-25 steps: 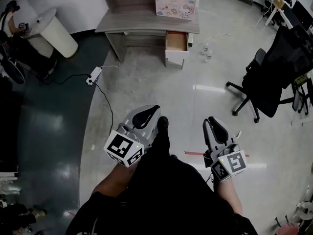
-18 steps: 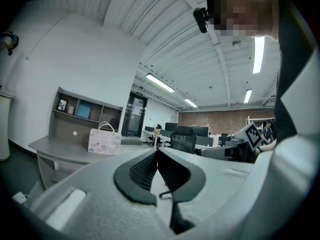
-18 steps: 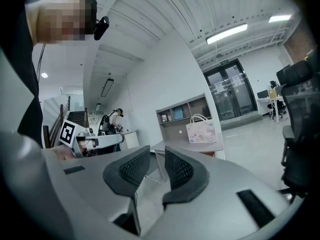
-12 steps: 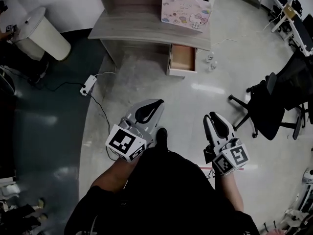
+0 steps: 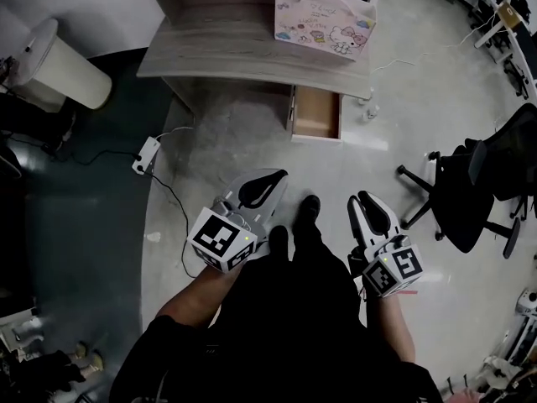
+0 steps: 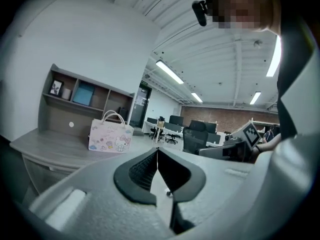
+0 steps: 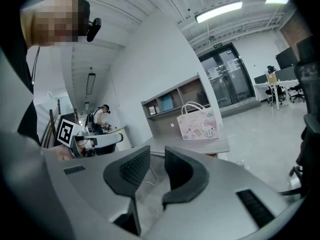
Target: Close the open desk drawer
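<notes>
With nothing yet done, the drawer point(image 5: 317, 112) was seen pulled out below the worktop's point(image 5: 243, 57) front right corner, well apart from the clenched left tongs point(image 5: 270, 179) and the empty, just-opened right tongs point(image 5: 362, 205).

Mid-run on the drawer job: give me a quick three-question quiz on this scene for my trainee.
1. True or false: the desk drawer is fully shut.
2. What stands on the desk? A) a pink bag B) a laptop C) a kettle
3. Which has its jaws apart: the left gripper or the right gripper?
Key: 1 false, it stands open. 2 A, the pink bag. 3 the right gripper; its jaws have just been opening, with nothing between them.
</notes>
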Action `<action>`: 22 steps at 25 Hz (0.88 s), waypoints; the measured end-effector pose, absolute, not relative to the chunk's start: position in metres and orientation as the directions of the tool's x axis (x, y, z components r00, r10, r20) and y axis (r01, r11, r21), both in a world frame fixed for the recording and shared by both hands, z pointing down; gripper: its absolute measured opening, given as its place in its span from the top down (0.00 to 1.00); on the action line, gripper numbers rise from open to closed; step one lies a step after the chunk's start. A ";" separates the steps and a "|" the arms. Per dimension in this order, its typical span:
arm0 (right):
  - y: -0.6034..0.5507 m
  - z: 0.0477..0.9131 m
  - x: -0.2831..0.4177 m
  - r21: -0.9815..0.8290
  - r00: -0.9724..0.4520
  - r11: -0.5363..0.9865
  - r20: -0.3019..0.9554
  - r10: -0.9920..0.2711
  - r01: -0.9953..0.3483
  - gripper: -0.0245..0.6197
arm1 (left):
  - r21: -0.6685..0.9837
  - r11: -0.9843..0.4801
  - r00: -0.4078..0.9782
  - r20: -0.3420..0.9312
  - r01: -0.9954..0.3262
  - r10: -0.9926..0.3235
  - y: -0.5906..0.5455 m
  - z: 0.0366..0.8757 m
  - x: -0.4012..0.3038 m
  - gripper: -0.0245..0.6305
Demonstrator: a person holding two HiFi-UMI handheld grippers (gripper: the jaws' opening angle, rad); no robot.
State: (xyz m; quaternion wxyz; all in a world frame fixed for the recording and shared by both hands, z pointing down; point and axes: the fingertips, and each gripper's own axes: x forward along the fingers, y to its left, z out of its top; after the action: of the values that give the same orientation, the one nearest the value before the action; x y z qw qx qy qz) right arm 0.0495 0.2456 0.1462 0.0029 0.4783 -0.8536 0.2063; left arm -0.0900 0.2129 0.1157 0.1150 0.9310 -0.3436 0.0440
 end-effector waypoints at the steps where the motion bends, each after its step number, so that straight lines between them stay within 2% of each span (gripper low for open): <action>1: 0.235 0.151 0.053 -0.354 -0.546 0.458 0.206 -0.812 -0.815 0.80 | 0.193 -0.735 0.760 0.176 -0.650 -0.625 0.203 0.122 -0.085 0.95; 13: 0.090 0.214 0.102 -0.382 -0.623 0.516 0.248 -0.742 -0.767 0.80 | 0.193 -0.670 0.694 0.293 -0.717 -0.658 0.089 0.179 -0.038 0.95; 22: 0.022 0.302 0.086 -0.419 -0.644 0.504 0.335 -0.687 -0.755 0.80 | 0.244 -0.653 0.694 0.345 -0.717 -0.632 0.021 0.260 -0.044 0.95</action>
State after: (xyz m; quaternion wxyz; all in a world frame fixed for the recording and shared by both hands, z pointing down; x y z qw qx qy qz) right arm 0.0862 0.0223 0.3021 0.0625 0.4170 -0.8649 0.2722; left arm -0.0442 0.0211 0.2598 0.1833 0.9019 -0.3738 0.1155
